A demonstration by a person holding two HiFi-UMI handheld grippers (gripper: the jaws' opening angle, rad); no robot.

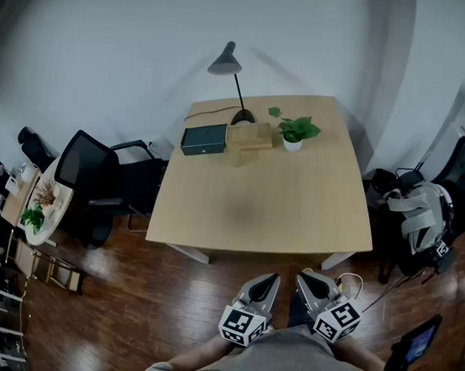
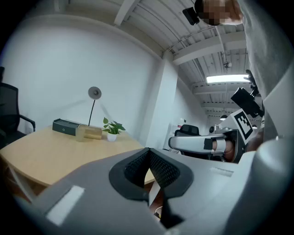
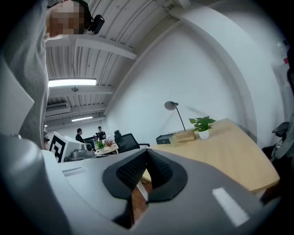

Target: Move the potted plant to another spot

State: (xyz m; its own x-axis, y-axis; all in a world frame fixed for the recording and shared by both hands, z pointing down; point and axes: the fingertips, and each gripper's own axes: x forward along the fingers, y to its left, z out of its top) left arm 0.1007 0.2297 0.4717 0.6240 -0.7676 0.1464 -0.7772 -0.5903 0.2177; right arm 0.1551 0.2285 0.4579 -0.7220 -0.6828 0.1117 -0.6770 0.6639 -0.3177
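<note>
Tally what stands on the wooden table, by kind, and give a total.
Desk lamp: 1
Potted plant: 1
Dark box: 1
Wooden box: 1
Pale small item in front of the wooden box, too blurred to name: 1
Total: 5

desk: one
potted plant on the desk: one
lamp: one
dark box: one
wooden box: one
grippers: two, left gripper and right gripper
</note>
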